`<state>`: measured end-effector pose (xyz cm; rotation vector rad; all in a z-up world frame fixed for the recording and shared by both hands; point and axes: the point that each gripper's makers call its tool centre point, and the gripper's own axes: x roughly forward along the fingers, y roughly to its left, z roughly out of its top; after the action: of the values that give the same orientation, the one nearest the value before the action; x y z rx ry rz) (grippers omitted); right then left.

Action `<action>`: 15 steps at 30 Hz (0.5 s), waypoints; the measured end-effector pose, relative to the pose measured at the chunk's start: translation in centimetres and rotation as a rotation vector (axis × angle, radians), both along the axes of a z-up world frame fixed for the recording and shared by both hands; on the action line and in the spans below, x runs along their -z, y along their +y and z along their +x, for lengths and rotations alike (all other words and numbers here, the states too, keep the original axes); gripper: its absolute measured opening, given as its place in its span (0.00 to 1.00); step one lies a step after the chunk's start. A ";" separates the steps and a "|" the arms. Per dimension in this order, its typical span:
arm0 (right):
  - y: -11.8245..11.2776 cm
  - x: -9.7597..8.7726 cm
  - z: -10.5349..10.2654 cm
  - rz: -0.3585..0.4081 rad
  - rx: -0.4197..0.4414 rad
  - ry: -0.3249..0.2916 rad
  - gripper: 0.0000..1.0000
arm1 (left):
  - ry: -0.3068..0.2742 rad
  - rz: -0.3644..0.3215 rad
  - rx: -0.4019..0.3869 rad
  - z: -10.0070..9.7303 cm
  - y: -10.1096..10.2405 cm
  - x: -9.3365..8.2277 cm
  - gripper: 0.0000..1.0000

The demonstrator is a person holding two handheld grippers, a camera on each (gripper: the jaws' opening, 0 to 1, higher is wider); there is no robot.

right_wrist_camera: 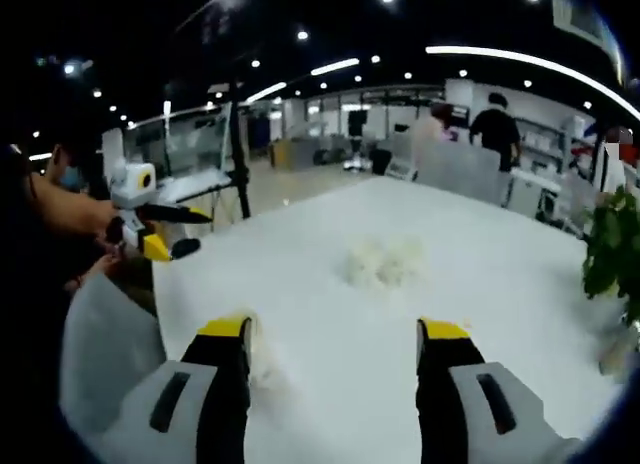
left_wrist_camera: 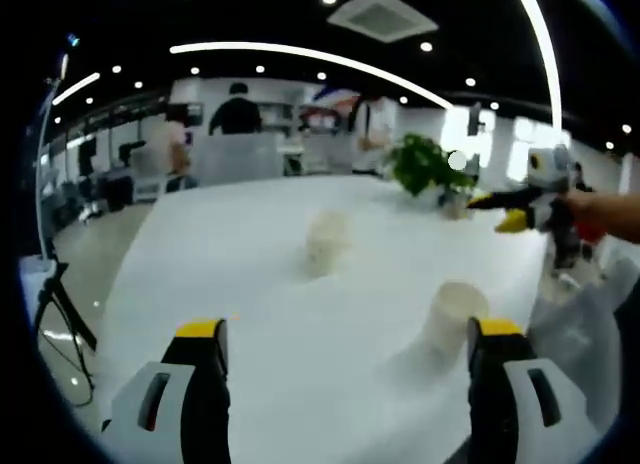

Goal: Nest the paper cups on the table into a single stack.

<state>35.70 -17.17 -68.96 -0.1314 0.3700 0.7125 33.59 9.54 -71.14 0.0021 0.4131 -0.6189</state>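
Two pale paper cups stand apart on the white table (left_wrist_camera: 250,284): one (left_wrist_camera: 327,241) mid-table, another (left_wrist_camera: 455,316) nearer, just inside my left gripper's right jaw. My left gripper (left_wrist_camera: 348,332) is open with nothing between its jaws. My right gripper (left_wrist_camera: 508,210) enters the left gripper view from the right, held by a hand (left_wrist_camera: 605,214) above the table's far side. In the right gripper view, my right gripper (right_wrist_camera: 335,332) is open and empty; blurred pale cups (right_wrist_camera: 385,262) sit ahead mid-table. The left gripper (right_wrist_camera: 165,229) shows at the left, jaws apart.
A green potted plant (left_wrist_camera: 428,166) (right_wrist_camera: 610,246) stands at the table's far edge. A translucent plastic bag (left_wrist_camera: 585,324) (right_wrist_camera: 105,354) hangs by the table's near side. A tripod (left_wrist_camera: 60,314) stands on the floor to the left. People and desks fill the office behind.
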 end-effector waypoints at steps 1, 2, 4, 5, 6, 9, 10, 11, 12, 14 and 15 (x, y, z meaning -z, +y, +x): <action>-0.3 0.1 0.0 0.017 0.019 -0.003 0.70 | -0.002 -0.002 -0.001 0.0 0.0 0.0 0.98; -0.6 0.2 -0.1 0.030 0.034 -0.008 0.72 | -0.008 -0.005 0.000 -0.1 0.0 0.1 0.98; -1.2 0.4 -0.3 0.035 0.055 -0.022 0.76 | -0.017 -0.005 -0.001 -0.3 0.1 0.2 0.98; -1.4 0.6 -0.4 0.033 0.061 -0.025 0.77 | -0.020 -0.002 -0.001 -0.4 0.2 0.4 0.98; -1.6 0.8 -0.5 0.029 0.061 -0.029 0.79 | -0.021 0.003 -0.003 -0.5 0.3 0.6 0.98; -2.0 1.4 -0.9 0.006 0.065 -0.038 0.85 | -0.014 -0.003 -0.011 -0.8 0.5 1.1 0.98; -2.1 1.7 -0.9 0.001 0.066 -0.041 0.88 | -0.018 -0.005 -0.015 -0.9 0.5 1.1 0.98; -2.2 2.0 -1.0 -0.002 0.069 -0.045 0.91 | -0.028 -0.006 -0.022 -0.9 0.7 1.2 0.98; -2.3 2.1 -1.1 0.000 0.072 -0.046 0.93 | -0.047 0.000 -0.032 -0.8 0.8 1.0 0.98; -2.3 2.4 -1.3 0.003 0.084 -0.041 0.98 | -0.103 0.006 -0.047 -0.6 1.1 0.3 0.98; -2.3 2.7 -1.4 0.002 0.088 -0.038 0.99 | -0.094 -0.001 -0.048 -0.6 1.1 0.4 0.98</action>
<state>34.31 -19.47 -71.61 -0.1258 0.3371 0.6227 33.02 10.66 -71.54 0.0205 0.3206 -0.5693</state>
